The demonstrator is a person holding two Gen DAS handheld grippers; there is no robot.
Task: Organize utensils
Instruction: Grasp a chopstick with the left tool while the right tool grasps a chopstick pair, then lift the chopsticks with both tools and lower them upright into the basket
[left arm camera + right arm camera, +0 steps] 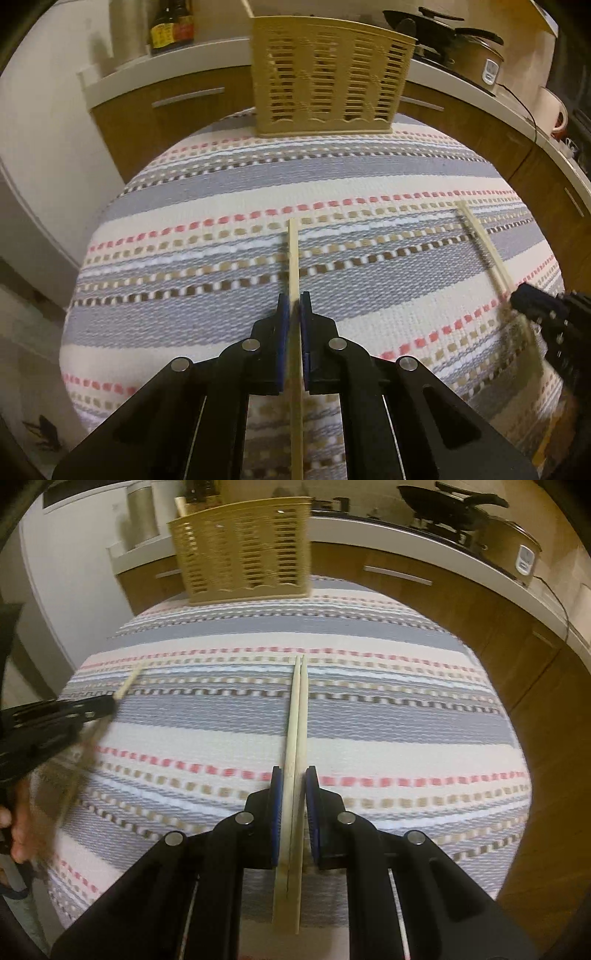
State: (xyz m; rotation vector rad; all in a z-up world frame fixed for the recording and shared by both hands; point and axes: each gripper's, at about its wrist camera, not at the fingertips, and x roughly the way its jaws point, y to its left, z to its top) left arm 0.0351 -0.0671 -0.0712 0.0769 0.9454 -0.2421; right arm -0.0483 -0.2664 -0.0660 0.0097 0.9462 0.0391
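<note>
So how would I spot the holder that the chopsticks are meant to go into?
Look at the table under the striped cloth. At its far edge, near the wooden kitchen cabinets, stands the holder: an upright tan plastic basket with slotted walls. Nothing else stands on the cloth; the chopsticks are thin pale sticks in the black jaws.

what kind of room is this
Most likely a home kitchen. A countertop with wooden cabinet fronts runs behind the cloth-covered table, a frying pan and a cooker pot sit on it, and a dark sauce bottle stands at the far left.
</note>
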